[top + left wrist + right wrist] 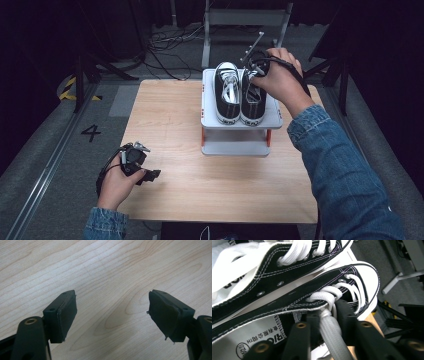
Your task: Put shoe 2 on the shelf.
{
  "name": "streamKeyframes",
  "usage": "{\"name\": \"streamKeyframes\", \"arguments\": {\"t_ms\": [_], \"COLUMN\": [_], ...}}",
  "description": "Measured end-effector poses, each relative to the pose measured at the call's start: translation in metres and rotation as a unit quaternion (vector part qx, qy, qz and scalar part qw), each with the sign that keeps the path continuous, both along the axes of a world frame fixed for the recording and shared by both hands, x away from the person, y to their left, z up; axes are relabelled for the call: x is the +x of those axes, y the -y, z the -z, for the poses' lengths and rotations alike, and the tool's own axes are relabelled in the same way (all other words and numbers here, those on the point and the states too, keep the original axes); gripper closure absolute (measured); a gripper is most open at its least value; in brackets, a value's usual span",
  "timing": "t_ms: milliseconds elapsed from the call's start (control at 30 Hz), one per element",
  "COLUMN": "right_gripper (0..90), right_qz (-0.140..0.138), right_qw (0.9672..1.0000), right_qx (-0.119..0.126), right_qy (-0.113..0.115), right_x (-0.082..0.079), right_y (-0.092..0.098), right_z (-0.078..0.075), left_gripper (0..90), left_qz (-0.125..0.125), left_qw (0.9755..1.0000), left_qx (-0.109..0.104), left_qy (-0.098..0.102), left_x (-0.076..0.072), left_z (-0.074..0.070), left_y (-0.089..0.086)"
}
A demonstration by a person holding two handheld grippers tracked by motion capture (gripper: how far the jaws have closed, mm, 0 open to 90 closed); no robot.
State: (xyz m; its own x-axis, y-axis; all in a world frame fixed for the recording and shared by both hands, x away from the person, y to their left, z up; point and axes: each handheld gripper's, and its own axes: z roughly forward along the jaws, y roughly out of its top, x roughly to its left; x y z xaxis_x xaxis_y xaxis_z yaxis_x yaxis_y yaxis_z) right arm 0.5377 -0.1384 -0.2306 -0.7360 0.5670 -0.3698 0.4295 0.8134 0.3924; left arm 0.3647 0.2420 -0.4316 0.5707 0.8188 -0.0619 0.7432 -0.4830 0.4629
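Hovering over the right sneaker [317,305] on the rack's top shelf [272,120], the right gripper [329,315] has its jaws partly parted with a grey lace [332,330] running up between the fingers [348,315], and I cannot tell whether the pads press on it. If the hand lifts away with the lace snagged, the shoe could tip against the left sneaker [227,92] or drag off the shelf. Well apart, the left gripper [112,315] rests wide and empty over the table [105,270].
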Motion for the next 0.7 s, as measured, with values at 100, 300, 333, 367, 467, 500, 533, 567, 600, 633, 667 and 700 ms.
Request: {"name": "streamKeyframes", "arguments": {"t_ms": [100,300,333,367,467,500,533,567,600,633,667,700], "right_gripper": [49.7,43.6,43.5,43.3,42.7,42.4,41.6,41.0,40.9,40.5,39.9,39.7], "right_qz": [0.009,0.017,0.018,0.021,0.029,0.031,0.034,0.037,0.038,0.041,0.041,0.041], "right_qw": [0.9998,0.9969,0.9964,0.9957,0.9945,0.9939,0.9933,0.993,0.9923,0.9921,0.9916,0.9908], "right_qx": [0.017,0.076,0.083,0.089,0.1,0.104,0.109,0.111,0.117,0.117,0.121,0.126], "right_qy": [0.006,0.009,0.008,0.012,0.015,0.017,0.017,0.017,0.018,0.021,0.023,0.026], "right_x": [-0.004,-0.023,-0.025,-0.029,-0.037,-0.04,-0.044,-0.046,-0.05,-0.054,-0.057,-0.062], "right_y": [0.004,0.034,0.038,0.046,0.061,0.068,0.075,0.08,0.09,0.097,0.105,0.114], "right_z": [-0.003,-0.02,-0.021,-0.024,-0.026,-0.027,-0.026,-0.026,-0.024,-0.022,-0.02,-0.017], "left_gripper": [23.3,23.2,23.2,23.3,23.3,23.2,23.2,23.2,23.2,23.2,23.2,23.2], "left_qz": [-0.001,0.011,0.011,0.012,0.012,0.016,0.015,0.015,0.019,0.019,0.02,0.02], "left_qw": [1.0,0.9999,0.9999,0.9999,0.9999,0.9999,0.9999,0.9999,0.9997,0.9997,0.9995,0.9994], "left_qx": [-0.003,0.001,0.001,0.002,0.0,0.0,0.001,0.006,0.012,0.016,0.022,0.026], "left_qy": [0.001,-0.004,-0.004,-0.003,-0.003,-0.001,-0.002,0.0,0.001,0.003,0.005,0.006], "left_x": [0.001,0.005,0.005,0.006,0.008,0.009,0.01,0.011,0.013,0.014,0.015,0.016], "left_z": [0.0,0.001,0.001,0.001,-0.001,-0.001,-0.001,-0.001,-0.001,0.0,0.001,0.001], "left_y": [0.0,0.004,0.004,0.006,0.008,0.009,0.01,0.011,0.011,0.012,0.013,0.013]}}
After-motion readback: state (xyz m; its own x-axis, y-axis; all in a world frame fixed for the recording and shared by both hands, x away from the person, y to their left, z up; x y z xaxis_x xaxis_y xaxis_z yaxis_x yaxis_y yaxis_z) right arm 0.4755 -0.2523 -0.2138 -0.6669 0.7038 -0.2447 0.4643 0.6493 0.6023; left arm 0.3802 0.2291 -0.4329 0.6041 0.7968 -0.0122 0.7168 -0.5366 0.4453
